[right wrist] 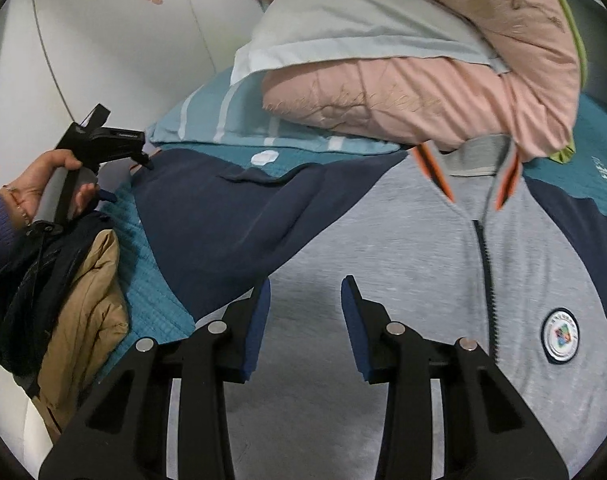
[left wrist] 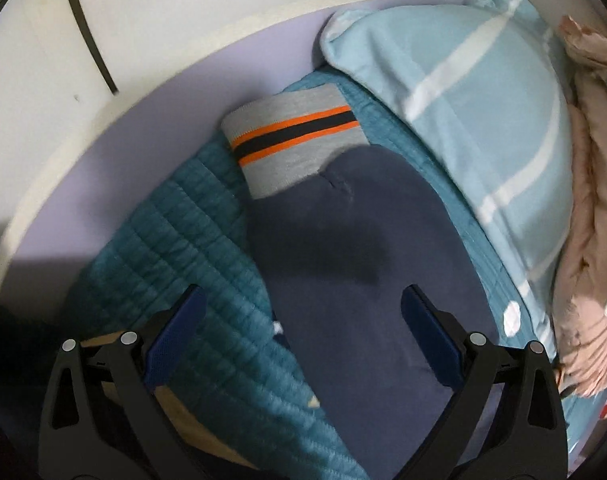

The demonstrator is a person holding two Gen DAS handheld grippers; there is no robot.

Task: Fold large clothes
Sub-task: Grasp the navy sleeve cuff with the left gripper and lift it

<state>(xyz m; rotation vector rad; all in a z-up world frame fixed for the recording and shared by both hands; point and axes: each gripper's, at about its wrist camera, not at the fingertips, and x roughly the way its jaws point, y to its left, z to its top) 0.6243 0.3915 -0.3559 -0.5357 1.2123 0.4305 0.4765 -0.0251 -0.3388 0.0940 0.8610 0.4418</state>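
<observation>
Bedroom corner, white wall, teal quilted bedspread as work surface.

Left wrist view: navy sleeve of grey-and-navy zip jacket lying flat along bedspread, ending in grey ribbed cuff with orange and black stripes close to lilac bed edge. Left gripper above sleeve, blue pads wide apart, nothing between them. Right pad over navy cloth, left pad over quilt; contact with either not clear. Light blue checked pillow just beside sleeve on far side, pink crumpled quilt beyond it. Frame slightly blurred.

Right wrist view: grey jacket body spread face up, zip closed, round badge on chest, collar with orange trim tucked just under pink quilt. Right gripper over grey front, pads moderately apart, empty. Left hand on other tool's handle near sleeve end. Tan padded garment and dark clothing heaped at bed edge, touching bedspread beside sleeve.

Risks, judged:
- Pinch taken at sleeve edge likely to catch quilted cover too, dragging bedding along with fold.
- Collar pinned beneath pink quilt: pull on body could skew jacket or topple bedding onto it.
- Cuff near edge: loose lift could let sleeve slide off.
- Heap alongside could snag swinging sleeve.
</observation>
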